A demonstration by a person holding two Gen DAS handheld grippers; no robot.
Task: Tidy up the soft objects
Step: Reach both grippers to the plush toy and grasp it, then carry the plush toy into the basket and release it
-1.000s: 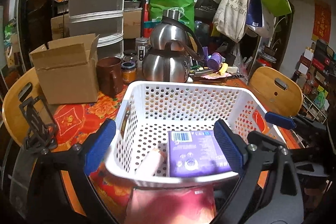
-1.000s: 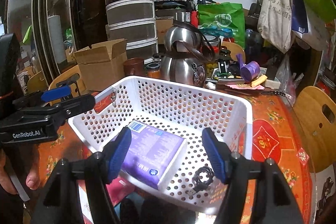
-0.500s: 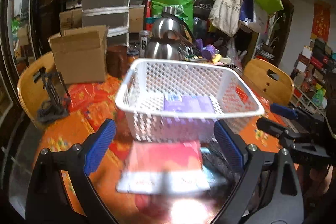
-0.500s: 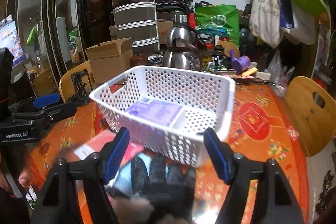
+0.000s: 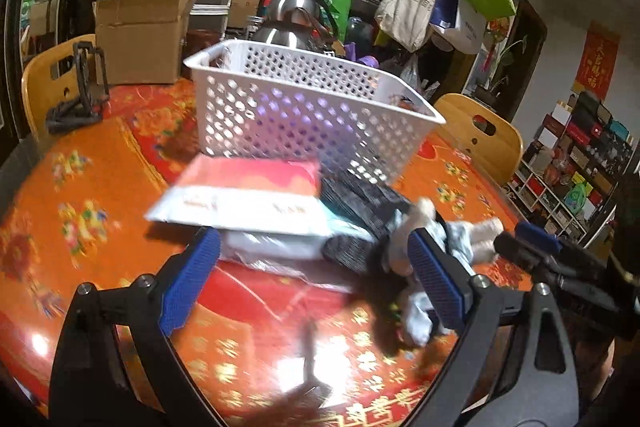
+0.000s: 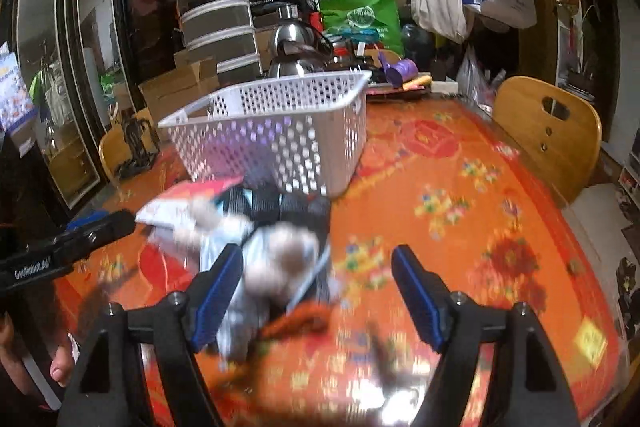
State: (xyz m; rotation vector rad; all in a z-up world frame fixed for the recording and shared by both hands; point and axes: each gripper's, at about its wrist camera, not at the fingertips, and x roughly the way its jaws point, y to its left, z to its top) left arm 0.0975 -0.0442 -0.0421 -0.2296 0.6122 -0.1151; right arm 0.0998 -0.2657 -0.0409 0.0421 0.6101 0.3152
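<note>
A: How do the jaws stand?

B: The left gripper [image 5: 314, 279] has its jaws wide with nothing pressed between them. The right gripper [image 6: 316, 291] has just been opening; its jaws are wide too, and nothing is gripped.

A: And the soft things?

B: A blurred pile of soft objects [image 5: 404, 247] lies on the worktop [image 5: 80, 227]: a pale stuffed toy [image 6: 280, 259] at about eleven o'clock from the right jaws, on dark striped fabric [image 5: 360, 199]. A red and white packet [image 5: 244, 195] sits at twelve o'clock from the left jaws.

A: Further out?

B: The white basket [image 5: 304, 107] stands beyond the pile, at twelve o'clock, with something purple showing through its holes. A cardboard box [image 5: 140, 39] is at ten o'clock behind it.
</note>
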